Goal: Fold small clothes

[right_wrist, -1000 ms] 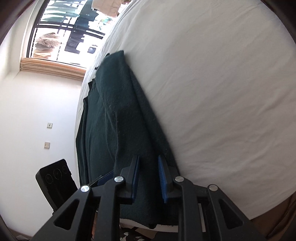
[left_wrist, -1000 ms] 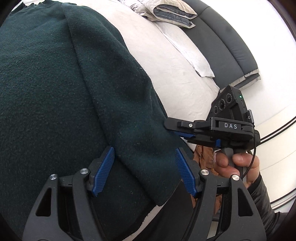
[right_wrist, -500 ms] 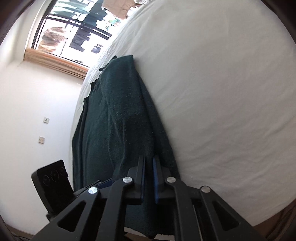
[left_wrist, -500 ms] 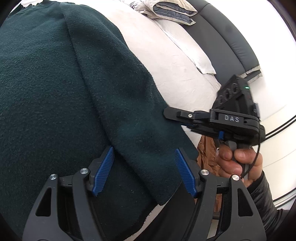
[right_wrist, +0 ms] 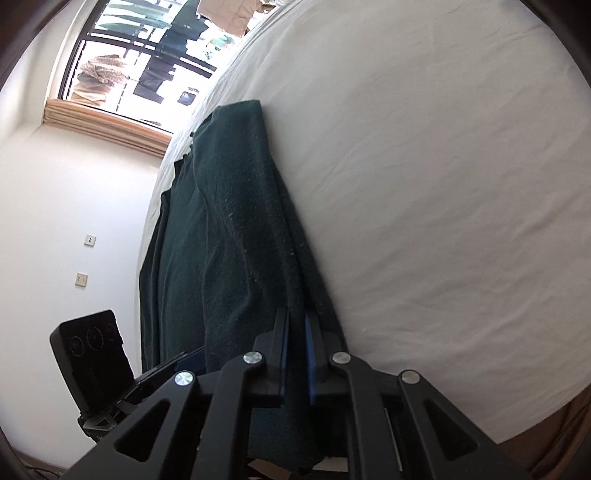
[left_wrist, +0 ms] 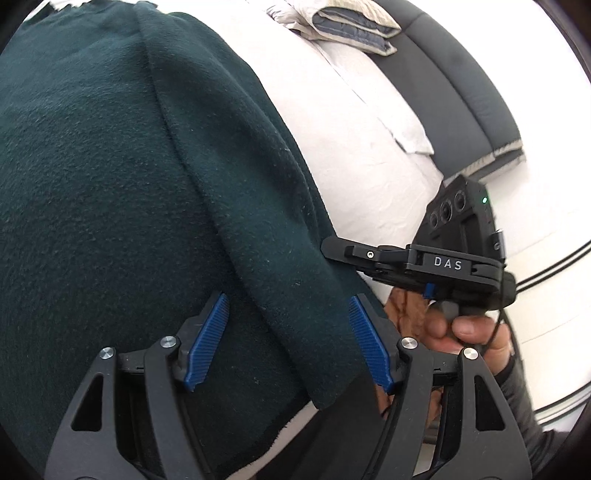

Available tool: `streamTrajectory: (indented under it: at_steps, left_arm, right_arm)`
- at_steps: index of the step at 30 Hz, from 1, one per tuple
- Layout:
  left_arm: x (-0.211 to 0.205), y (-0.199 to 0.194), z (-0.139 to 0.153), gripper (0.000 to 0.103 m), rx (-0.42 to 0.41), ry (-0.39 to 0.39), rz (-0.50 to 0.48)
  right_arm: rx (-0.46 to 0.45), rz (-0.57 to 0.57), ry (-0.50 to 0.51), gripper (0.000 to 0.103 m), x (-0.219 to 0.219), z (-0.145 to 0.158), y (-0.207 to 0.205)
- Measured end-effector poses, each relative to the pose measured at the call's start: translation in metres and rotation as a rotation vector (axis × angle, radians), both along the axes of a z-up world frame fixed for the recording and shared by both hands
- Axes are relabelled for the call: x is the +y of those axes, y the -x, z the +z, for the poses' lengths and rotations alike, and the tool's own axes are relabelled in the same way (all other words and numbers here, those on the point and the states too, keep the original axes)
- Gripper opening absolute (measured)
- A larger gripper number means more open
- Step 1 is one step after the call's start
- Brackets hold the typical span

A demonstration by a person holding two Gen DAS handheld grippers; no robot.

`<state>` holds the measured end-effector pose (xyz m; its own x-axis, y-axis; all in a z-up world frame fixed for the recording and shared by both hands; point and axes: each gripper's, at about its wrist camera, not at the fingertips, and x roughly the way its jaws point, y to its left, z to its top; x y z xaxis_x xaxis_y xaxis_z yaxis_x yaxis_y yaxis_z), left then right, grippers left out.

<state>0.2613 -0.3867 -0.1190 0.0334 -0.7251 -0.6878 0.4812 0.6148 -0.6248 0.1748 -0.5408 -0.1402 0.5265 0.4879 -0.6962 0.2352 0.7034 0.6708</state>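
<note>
A dark green fleece garment (left_wrist: 122, 177) lies spread on the white bed sheet (right_wrist: 424, 184), one folded flap running along its edge. The right claw (right_wrist: 295, 350) is pinched together on that flap's edge near the bed's side. The left claw (left_wrist: 288, 343) stands wide apart over the flap, gripping nothing. Pillows (left_wrist: 343, 22) sit against the grey headboard (left_wrist: 461, 92).

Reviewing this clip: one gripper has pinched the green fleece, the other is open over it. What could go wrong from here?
1. The right gripper is shut on only the edge of the dark green fleece garment, near the bed edge; a pull could slip it free.
2. The left gripper is open astride the folded flap, so lifting now would be one-sided and could undo the fold.
3. The two grippers sit close together; closing in could bump them.
</note>
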Motion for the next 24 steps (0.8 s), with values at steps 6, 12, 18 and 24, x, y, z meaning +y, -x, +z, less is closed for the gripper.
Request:
streamTrajectory:
  at_steps: [6, 12, 18, 24]
  left_arm:
    - [0.001, 0.008, 0.015, 0.067, -0.045, 0.046, 0.003]
    - [-0.003, 0.014, 0.026, 0.067, -0.11, 0.084, -0.03]
    - [-0.013, 0.037, 0.005, 0.067, -0.168, -0.008, -0.085]
    - [-0.023, 0.05, 0.003, 0.067, -0.263, -0.088, -0.137]
  right_arm:
    - [-0.01, -0.004, 0.107, 0.015, 0.004, 0.014, 0.001]
    - [-0.064, -0.024, 0.293, 0.037, 0.011, 0.055, 0.007]
    - [-0.142, 0.077, 0.285, 0.037, 0.026, 0.085, -0.024]
    - [-0.191, 0.186, 0.218, 0.03, 0.04, 0.104, -0.094]
